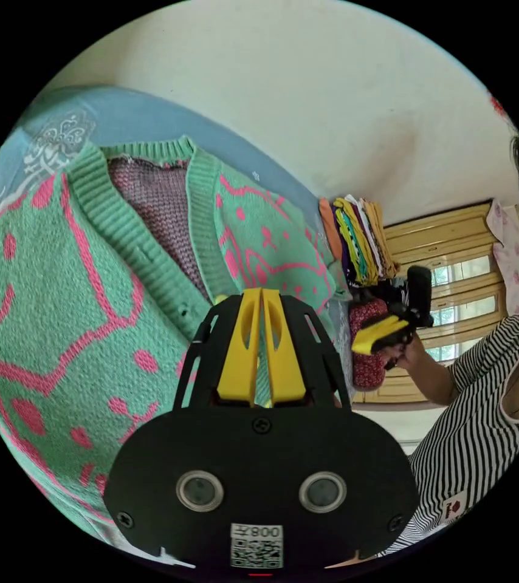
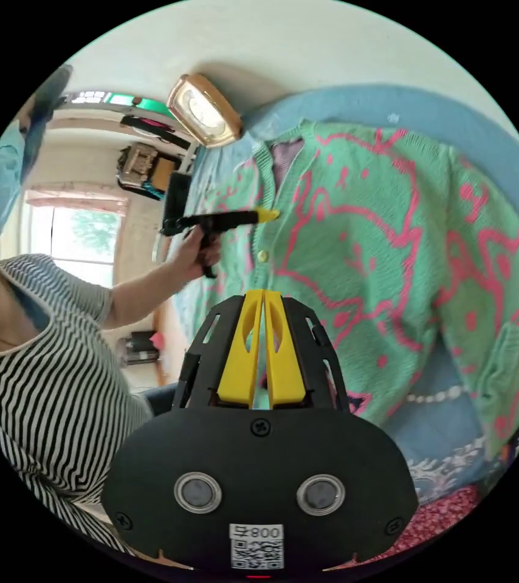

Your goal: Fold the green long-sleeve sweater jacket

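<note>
The green sweater jacket (image 1: 77,316) with pink figures lies front side up on a blue cover, its collar spread so the purple inside shows. My left gripper (image 1: 261,293) is shut at the ribbed button placket, with green knit showing between its jaws. In the right gripper view it appears from the side as the left gripper (image 2: 265,214), held in a hand, its tip on the placket of the sweater jacket (image 2: 405,255). My right gripper (image 2: 264,294) is shut, near the sweater's lower front. From the left gripper view, the right gripper (image 1: 372,337) is held just off the sweater's far edge.
A person in a striped shirt (image 1: 484,413) holds both grippers. A stack of folded coloured clothes (image 1: 357,243) and a red patterned cloth (image 1: 366,358) lie beyond the sweater. The blue cover (image 2: 429,425) reaches past the sleeve. Windows (image 2: 77,234) are behind the person.
</note>
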Demonstrator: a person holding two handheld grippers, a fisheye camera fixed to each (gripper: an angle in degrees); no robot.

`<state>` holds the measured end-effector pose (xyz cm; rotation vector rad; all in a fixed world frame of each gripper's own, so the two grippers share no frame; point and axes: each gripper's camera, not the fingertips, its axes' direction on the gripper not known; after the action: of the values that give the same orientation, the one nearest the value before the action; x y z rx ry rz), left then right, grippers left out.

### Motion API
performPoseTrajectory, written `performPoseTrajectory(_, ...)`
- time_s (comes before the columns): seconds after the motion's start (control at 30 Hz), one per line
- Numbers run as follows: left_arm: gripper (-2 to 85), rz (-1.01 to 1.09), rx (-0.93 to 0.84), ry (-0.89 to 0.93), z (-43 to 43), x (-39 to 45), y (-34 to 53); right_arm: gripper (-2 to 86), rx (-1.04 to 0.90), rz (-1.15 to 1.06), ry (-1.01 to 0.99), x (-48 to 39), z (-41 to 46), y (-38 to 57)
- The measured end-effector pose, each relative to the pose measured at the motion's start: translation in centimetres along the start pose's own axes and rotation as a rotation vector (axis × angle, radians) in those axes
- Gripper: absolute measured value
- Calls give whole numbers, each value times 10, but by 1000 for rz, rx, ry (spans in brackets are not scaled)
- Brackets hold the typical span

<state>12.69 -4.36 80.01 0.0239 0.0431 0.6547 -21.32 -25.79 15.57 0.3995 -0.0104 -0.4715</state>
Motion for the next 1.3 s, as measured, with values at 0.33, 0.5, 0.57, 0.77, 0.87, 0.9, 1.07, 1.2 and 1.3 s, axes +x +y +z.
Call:
performPoseTrajectory(0.33,1,23,-73,-118,-3,38,30,-3,1,38,532,30,6,-84)
performPoseTrajectory(0.5,1,57,-98,-170,-19,60,30,-4,-45,-33,616,17,-5,-93)
performPoseTrajectory(0.57,1,74,-98,-210,-28,69,30,-4,-44,-37,706,20,-11,-104)
performPoseTrajectory(0.77,2,48,-62,-223,-58,87,46,-5,-10,-56,609,13,-33,-99)
performPoseTrajectory(0.87,2,20,-13,-210,-87,98,66,-3,84,-18,595,-2,-53,-61)
performPoseTrajectory(0.9,1,-1,-7,-212,-97,101,76,-2,88,-2,575,-6,-56,-44)
performPoseTrajectory(1.07,2,-107,-19,-254,-133,96,114,-1,-46,108,477,3,-31,12)
performPoseTrajectory(1.2,3,-178,-33,-282,-156,84,134,-1,-88,138,540,25,-17,13)
performPoseTrajectory(1.3,2,-206,-4,-338,-184,84,141,-2,-126,101,727,32,-19,-4)
